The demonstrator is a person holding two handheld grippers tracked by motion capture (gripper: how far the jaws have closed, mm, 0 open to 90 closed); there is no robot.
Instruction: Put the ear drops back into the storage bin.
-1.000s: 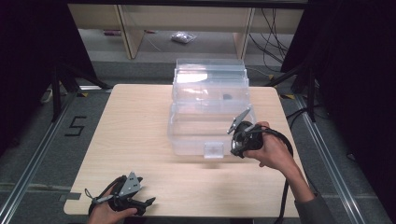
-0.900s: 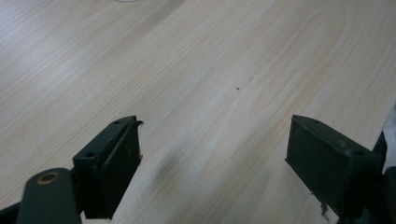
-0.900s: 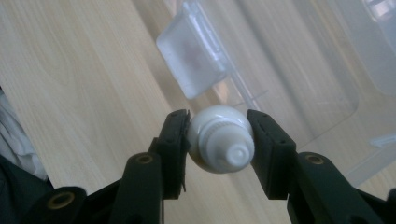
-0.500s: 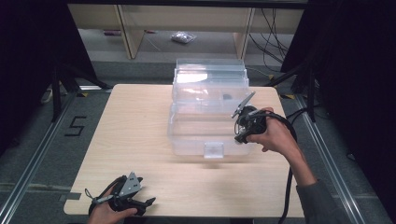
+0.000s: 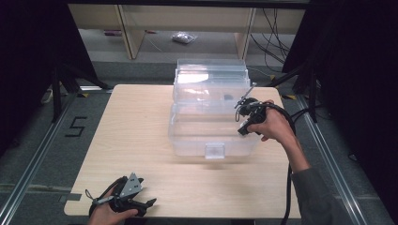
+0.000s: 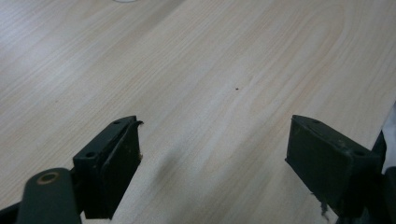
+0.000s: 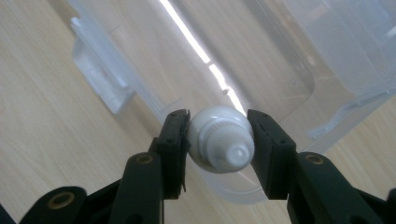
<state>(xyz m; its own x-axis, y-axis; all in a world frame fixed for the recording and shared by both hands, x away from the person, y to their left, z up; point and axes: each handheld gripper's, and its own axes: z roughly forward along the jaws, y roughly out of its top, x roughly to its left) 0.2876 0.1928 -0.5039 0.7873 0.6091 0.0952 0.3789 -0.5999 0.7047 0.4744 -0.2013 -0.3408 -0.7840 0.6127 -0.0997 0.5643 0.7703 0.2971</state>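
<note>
A small white bottle (image 7: 219,140) with a ribbed screw cap, seen end-on, sits between the pads of my right gripper (image 7: 219,117), which is shut on it. In the high view my right gripper (image 5: 243,123) hangs over the right side of a clear plastic box (image 5: 187,136) whose lid (image 5: 211,77) stands open at the back. The box's rim and front latch (image 7: 100,77) lie below the bottle in the right gripper view. My left gripper (image 5: 149,203) rests at the table's front left, its jaws wide apart over bare wood (image 6: 215,126).
The light wooden table (image 5: 136,126) carries the box at its middle right. Black frame posts and cables stand at the right and left edges. Wooden shelf legs and a small bag (image 5: 183,38) lie on the floor beyond the table.
My right hand has carried the bottle toward the back of the table, along the box's right side. The left gripper has stayed put.
</note>
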